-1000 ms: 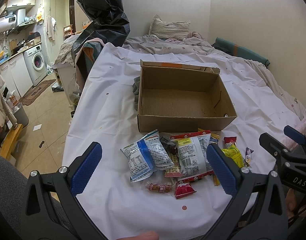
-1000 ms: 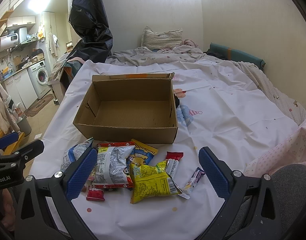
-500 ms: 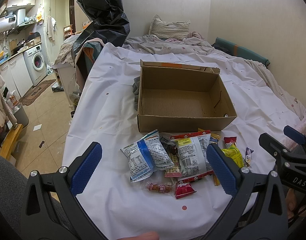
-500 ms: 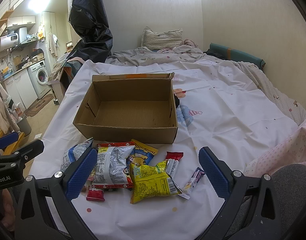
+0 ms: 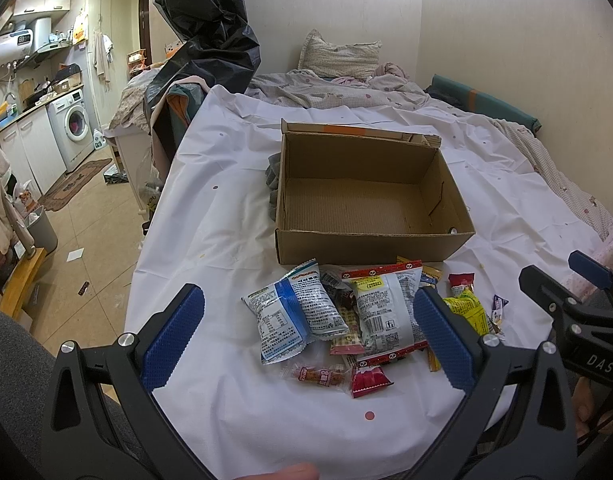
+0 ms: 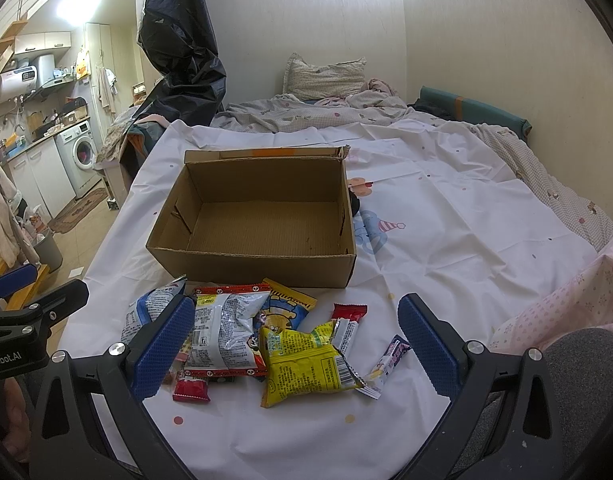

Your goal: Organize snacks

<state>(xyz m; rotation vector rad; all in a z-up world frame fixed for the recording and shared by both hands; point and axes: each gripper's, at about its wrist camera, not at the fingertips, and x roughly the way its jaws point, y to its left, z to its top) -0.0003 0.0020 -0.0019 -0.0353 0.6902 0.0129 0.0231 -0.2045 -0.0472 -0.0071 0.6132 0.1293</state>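
An empty open cardboard box (image 5: 370,204) (image 6: 258,228) stands on the white sheet. A pile of snack packs lies just in front of it: a blue-and-white bag (image 5: 290,312), a silver bag with red trim (image 5: 386,312) (image 6: 226,328), a yellow bag (image 6: 306,360), small red packs (image 5: 368,380) and a purple bar (image 6: 390,356). My left gripper (image 5: 306,340) is open and empty, held above the near side of the pile. My right gripper (image 6: 298,344) is open and empty over the yellow bag.
The sheet covers a bed (image 6: 446,208) with a pillow (image 6: 326,76) and rumpled bedding at the far end. A black plastic bag (image 5: 206,32) hangs at the left. The bed's left edge drops to a tiled floor (image 5: 94,220) with a washing machine (image 5: 74,124).
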